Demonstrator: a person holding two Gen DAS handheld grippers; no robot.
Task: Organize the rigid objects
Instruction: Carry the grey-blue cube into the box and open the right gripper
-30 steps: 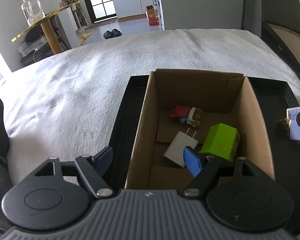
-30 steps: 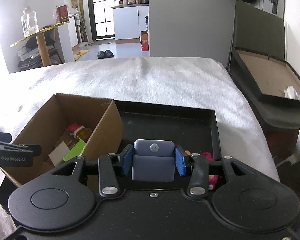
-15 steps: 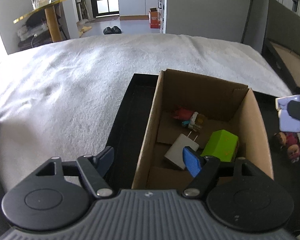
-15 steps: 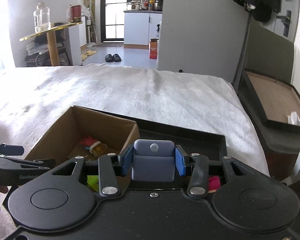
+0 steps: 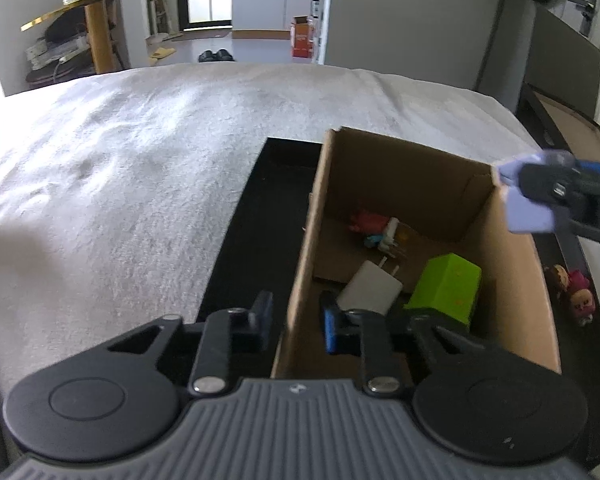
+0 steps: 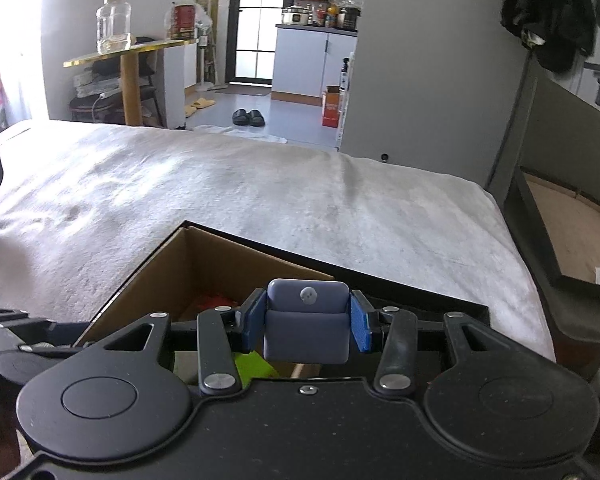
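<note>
A: State the left gripper (image 5: 296, 326) condition.

B: Its fingers (image 5: 330, 328) straddle the left wall of the cardboard box (image 5: 300, 280) and are closing on it; whether the pads press the wall cannot be told. The box stands in a black tray (image 5: 252, 240) on the bed (image 5: 120, 180).

A: And the right gripper (image 6: 306, 322)?

B: Its fingers are clamped on a lavender case (image 6: 306, 328), held above the box's right rim. In the left wrist view the case appears blurred.

A: Box contents?

B: A green block (image 5: 446, 292), a white charger (image 5: 370, 292) and small toys (image 5: 376, 230) at the far wall, too small to identify. The gripper body hides the near floor. Two figurines (image 5: 572, 292) lie in the tray beside the box's right wall.
</note>
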